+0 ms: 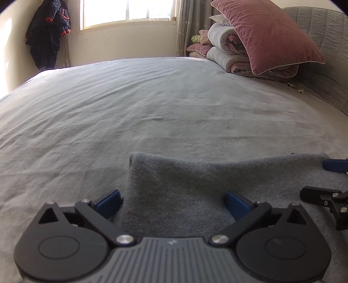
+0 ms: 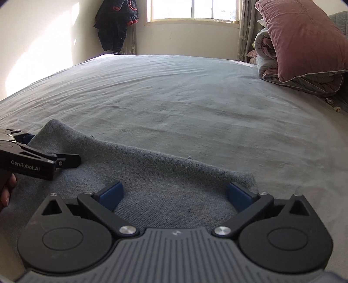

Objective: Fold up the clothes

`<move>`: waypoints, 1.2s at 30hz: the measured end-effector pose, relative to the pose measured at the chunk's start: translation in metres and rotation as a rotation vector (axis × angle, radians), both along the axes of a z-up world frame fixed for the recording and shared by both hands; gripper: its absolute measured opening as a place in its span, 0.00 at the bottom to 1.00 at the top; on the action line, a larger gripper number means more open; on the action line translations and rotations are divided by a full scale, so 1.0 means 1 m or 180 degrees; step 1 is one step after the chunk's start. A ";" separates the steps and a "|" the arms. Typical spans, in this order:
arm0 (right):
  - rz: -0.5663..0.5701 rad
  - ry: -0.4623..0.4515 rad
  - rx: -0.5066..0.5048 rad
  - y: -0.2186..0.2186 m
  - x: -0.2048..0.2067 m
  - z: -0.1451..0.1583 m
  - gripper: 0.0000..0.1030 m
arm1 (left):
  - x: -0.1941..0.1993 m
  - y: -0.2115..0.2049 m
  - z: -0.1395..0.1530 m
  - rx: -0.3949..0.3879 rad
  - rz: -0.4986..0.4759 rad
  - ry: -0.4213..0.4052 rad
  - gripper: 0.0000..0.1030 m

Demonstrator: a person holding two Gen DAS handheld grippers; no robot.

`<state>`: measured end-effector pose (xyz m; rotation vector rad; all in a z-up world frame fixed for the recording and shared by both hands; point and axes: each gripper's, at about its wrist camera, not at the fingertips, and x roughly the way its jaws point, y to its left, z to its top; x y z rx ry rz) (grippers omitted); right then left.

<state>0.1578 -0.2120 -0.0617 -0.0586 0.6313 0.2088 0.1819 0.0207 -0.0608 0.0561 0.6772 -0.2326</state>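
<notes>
A bedroom: wide bed, bedding piled at its far right

The bed's grey sheet is lightly wrinkled. At far right a pink velvet pillow leans on a rolled grey quilt, beside a grey padded headboard. A dark jacket hangs far left of the sunlit window.

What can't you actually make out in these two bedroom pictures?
- What garment the grey cloth is: both views; its near part runs under the left gripper and right gripper.
- Whoever holds the tools: only fingertips show at the right wrist view's left edge.
- The small yellowish item behind the folded quilt: left wrist view, mostly hidden, too small.
- Outside the window: overexposed.
</notes>
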 end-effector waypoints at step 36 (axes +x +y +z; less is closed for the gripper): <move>0.0009 -0.0074 -0.0011 0.015 -0.073 0.002 1.00 | -0.098 -0.003 0.005 0.0207 -0.0264 -0.0192 1.00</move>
